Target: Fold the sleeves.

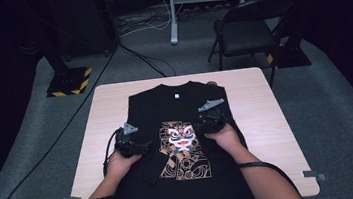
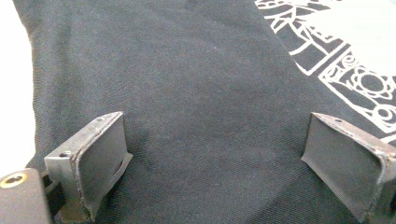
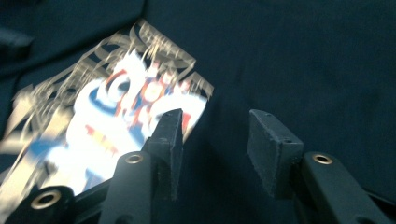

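Note:
A black T-shirt (image 1: pixel 183 129) lies flat on the light wooden table (image 1: pixel 262 115), collar at the far side, with a gold, white and red lion print (image 1: pixel 182 146) on its chest. My left gripper (image 1: pixel 137 146) rests low on the shirt's left part, jaws wide open over plain black cloth (image 2: pixel 210 107), the print's edge (image 2: pixel 355 74) to its right. My right gripper (image 1: pixel 207 123) sits at the print's right edge, jaws open with a moderate gap above dark fabric (image 3: pixel 303 60), the blurred print (image 3: pixel 116 121) to its left. Nothing is held.
A dark folding chair (image 1: pixel 247 31) stands beyond the table's far right corner. A black stand base with yellow-black stripes (image 1: pixel 69 81) sits at the far left on grey carpet. Cables (image 1: pixel 45 154) trail across the floor. Bare table shows left and right of the shirt.

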A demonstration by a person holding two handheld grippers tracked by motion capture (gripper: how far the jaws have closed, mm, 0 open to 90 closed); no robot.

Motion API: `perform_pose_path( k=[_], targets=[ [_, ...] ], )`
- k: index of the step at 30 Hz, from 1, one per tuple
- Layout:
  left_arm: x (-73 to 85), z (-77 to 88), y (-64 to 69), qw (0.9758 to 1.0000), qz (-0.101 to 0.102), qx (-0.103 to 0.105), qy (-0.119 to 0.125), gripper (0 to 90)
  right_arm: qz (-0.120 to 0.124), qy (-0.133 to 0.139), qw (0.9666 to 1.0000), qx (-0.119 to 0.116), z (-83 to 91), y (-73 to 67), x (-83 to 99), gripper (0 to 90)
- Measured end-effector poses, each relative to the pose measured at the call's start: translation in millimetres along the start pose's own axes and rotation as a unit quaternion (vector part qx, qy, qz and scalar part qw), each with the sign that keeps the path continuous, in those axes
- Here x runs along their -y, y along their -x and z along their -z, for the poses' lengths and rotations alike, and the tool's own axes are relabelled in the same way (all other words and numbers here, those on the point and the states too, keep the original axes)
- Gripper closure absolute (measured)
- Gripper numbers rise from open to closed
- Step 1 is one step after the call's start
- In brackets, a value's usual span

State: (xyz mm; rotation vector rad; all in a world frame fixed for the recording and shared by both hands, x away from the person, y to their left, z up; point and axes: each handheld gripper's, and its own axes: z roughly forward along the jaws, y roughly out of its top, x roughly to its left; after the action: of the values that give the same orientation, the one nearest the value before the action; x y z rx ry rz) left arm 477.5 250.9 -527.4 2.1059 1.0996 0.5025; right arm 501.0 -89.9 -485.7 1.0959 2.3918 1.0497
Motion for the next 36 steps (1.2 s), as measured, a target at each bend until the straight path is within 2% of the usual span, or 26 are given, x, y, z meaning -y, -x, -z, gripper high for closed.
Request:
perform_pose_path(
  k=[5,9,15,18,20,22,24,27,30,33,36],
  targets=[
    [0.0,0.0,0.1,1.0000,0.000,0.000,0.000,6.9,0.043,-0.027,0.9986,-0.013,20.1,-14.6,37.9,51.7],
    [0.1,0.0,0.5,1.0000,0.001,-0.001,0.001,6.9,0.055,-0.039,0.9976,-0.013,27.5,-23.3,58.0,51.2],
    [0.2,0.0,0.6,1.0000,0.001,-0.001,0.001,6.9,0.043,-0.023,0.9988,-0.003,36.0,-27.9,72.4,48.8],
    [0.3,0.1,0.7,1.0000,0.001,-0.001,0.001,6.9,0.041,-0.026,0.9988,-0.010,39.3,-27.3,69.2,46.7],
    [0.4,0.1,0.7,1.0000,0.001,-0.002,0.002,6.9,0.045,-0.006,0.9989,-0.014,51.1,-24.3,62.5,46.5],
    [0.3,0.1,0.7,1.0000,0.001,-0.002,0.002,6.9,0.042,0.012,0.9990,-0.010,67.5,-15.3,56.3,46.1],
    [0.3,0.1,0.7,1.0000,0.001,-0.001,0.001,6.9,0.033,0.017,0.9993,0.000,83.6,-1.2,54.9,46.3],
    [0.3,0.0,0.7,1.0000,0.001,-0.001,0.002,6.9,0.017,0.014,0.9996,0.020,100.2,18.6,64.8,46.9],
    [0.3,0.0,0.8,1.0000,0.002,-0.002,0.002,6.9,0.011,-0.001,0.9996,0.024,104.2,25.3,82.4,47.5],
    [0.3,0.0,0.9,1.0000,0.002,-0.002,0.002,6.9,0.031,-0.018,0.9992,0.020,100.1,20.7,97.6,47.8],
    [0.3,0.0,1.0,1.0000,0.002,-0.002,0.002,6.9,0.031,-0.025,0.9992,0.009,96.3,18.6,109.1,47.9]
  ],
)
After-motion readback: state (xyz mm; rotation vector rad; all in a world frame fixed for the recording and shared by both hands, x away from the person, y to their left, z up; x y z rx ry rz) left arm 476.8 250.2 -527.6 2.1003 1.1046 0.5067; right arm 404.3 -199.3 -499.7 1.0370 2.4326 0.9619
